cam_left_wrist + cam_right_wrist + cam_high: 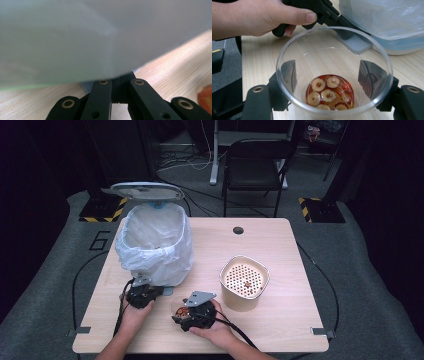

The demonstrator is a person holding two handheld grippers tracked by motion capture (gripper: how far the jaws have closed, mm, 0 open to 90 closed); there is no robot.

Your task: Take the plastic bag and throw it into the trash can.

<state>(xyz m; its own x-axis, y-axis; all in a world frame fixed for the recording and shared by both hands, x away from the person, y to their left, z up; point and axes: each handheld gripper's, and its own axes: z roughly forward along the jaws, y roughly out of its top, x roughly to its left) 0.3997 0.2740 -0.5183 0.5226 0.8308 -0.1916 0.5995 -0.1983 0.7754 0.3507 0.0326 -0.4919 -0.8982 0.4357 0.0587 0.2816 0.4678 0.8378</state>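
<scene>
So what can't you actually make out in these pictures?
- Left gripper view: its jaw tips are hidden under the blurred white bin liner, so what they press on is unclear.
- High view: the clear cup is mostly hidden by the right gripper.
- Right gripper view: whether the pads press the cup's wall.
- High view: the bits in the strainer bowl are too small to name.
</scene>
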